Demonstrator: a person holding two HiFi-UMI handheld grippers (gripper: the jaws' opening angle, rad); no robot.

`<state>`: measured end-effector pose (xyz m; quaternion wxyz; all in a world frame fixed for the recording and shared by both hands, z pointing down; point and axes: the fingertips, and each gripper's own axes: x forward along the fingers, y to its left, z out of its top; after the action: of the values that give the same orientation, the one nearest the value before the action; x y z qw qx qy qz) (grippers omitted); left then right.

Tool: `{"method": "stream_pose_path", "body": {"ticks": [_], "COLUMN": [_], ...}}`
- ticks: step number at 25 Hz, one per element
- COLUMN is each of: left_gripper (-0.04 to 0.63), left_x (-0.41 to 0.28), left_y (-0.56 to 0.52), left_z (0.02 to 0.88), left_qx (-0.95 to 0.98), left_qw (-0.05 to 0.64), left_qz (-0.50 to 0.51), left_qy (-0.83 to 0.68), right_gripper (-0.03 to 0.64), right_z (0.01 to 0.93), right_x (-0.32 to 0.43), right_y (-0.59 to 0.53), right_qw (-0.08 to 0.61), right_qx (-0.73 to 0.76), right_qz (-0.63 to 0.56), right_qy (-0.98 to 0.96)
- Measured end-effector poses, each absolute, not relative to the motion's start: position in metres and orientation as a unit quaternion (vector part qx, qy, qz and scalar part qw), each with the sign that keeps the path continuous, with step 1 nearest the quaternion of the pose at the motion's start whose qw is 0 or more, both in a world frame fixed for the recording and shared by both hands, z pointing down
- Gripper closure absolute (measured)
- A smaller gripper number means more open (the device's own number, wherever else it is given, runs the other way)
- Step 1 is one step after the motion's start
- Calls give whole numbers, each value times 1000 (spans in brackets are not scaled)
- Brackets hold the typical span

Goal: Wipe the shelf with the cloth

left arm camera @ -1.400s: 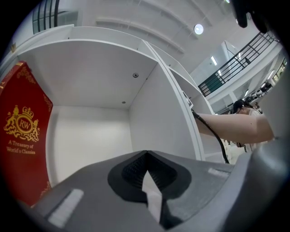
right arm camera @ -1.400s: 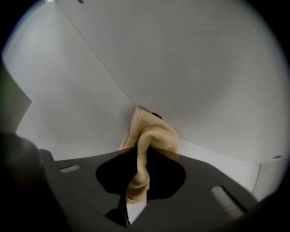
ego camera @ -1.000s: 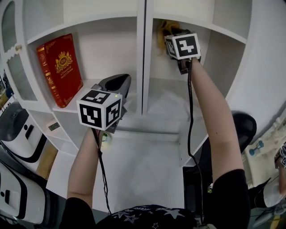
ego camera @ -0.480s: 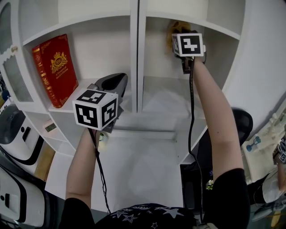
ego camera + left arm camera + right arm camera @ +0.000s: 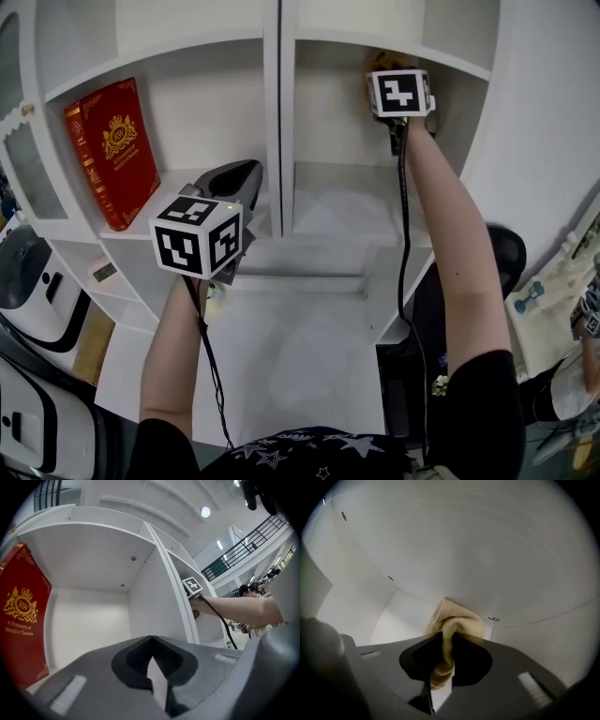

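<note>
Head view: the left tongs (image 5: 242,176) hang low before the shelf's (image 5: 279,112) left compartment, with a red book (image 5: 111,150) to their left. The right tongs (image 5: 387,67) are high in the right compartment, the cloth (image 5: 375,58) at their tip.

Left gripper view: the jaws are closed together, with nothing between them.

Right gripper view: the jaws are clamped on the yellow cloth, which is bunched against the white panel just ahead.

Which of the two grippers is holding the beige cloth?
The right gripper: its jaws are shut on the cloth. The left gripper has its jaws together with nothing between them.
</note>
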<state>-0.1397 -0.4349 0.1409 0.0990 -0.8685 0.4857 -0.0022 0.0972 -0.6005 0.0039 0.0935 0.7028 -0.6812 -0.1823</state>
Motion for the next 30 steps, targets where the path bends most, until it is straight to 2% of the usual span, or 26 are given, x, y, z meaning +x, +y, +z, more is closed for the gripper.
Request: {"method": "stream_pose_path", "body": {"ticks": [7,16,22,30], "left_gripper": [595,594,595,594], "left_x": [-140,-142,-143,-146], "left_y": [-432,-428,-426,-414], "left_z": [141,141,142,146], "left_qx": [-869,-869,-868,-868], "left_qw": [98,100,99,99], "left_qz": [-1,2,1,-4], "left_qy": [484,485,486,487], "right_gripper": [541,541,541,540], "right_z": [-1,-2,15,27], "right_x": [109,106,119,96], "right_y": [-598,-605,-590,-572], "right_qw": [75,-25,5,27], "right_qx": [720,699,729,689], "right_qz": [-169,-97,-79,-110], "right_qy": [-669,-708,-680,-716]}}
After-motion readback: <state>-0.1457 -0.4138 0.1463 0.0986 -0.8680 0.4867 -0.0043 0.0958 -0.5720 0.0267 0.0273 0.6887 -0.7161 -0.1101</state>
